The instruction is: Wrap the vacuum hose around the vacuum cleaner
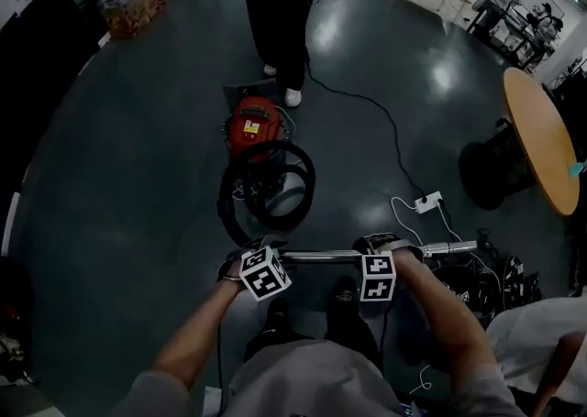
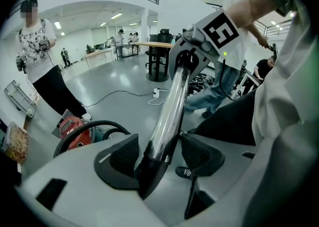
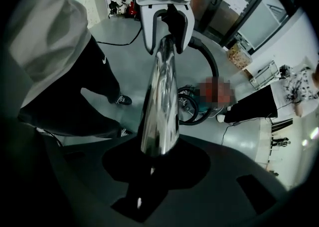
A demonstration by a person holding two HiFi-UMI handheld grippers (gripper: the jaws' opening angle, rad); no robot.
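Note:
A red vacuum cleaner (image 1: 252, 126) stands on the dark floor ahead of me, its black hose (image 1: 268, 184) lying in loops just in front of it. I hold the chrome wand tube (image 1: 321, 257) level between both grippers. My left gripper (image 1: 249, 261) is at the tube's black cuff end. Its jaws stand open in the left gripper view, with the tube (image 2: 169, 116) between the pads (image 2: 119, 158). My right gripper (image 1: 378, 250) is shut on the tube (image 3: 159, 111) further along. The hose (image 2: 94, 126) and vacuum (image 2: 72, 131) lie beyond.
A person (image 1: 280, 12) stands right behind the vacuum. A power cord (image 1: 367, 104) runs across the floor to a white power strip (image 1: 426, 202). A round wooden table (image 1: 541, 140) and black bags (image 1: 477, 278) stand at the right, with another person (image 1: 541, 333) at the lower right.

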